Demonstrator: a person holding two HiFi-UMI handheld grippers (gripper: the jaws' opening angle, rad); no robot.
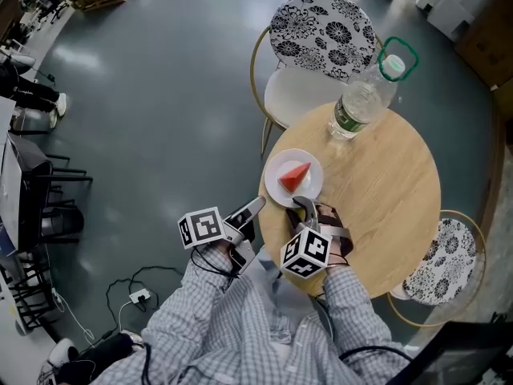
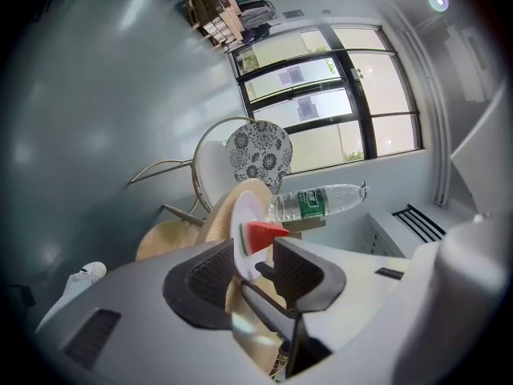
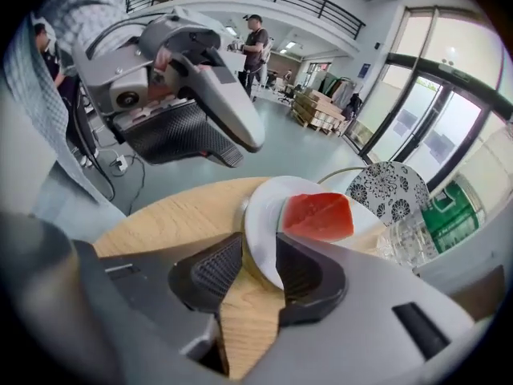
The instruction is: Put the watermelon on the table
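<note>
Soft, even daylight enters through the tall windows, which are blown out to pale yellow-white. A ceiling lamp adds a small flare. The glossy grey floor carries broad, hazy patches of reflected light. The round table is brightly lit, with only faint shadows on it. Both gripper views bow strongly outward and fade to black corners, and their near foreground is soft. The head view is sharp, with curved margins.

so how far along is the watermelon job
Done, it seems: the watermelon slice lies on the white plate, which rests on the table. In hand: nothing; the right gripper stands open around the plate rim, and the left gripper is open and empty. Left: probably just pulling the right gripper clear.
</note>
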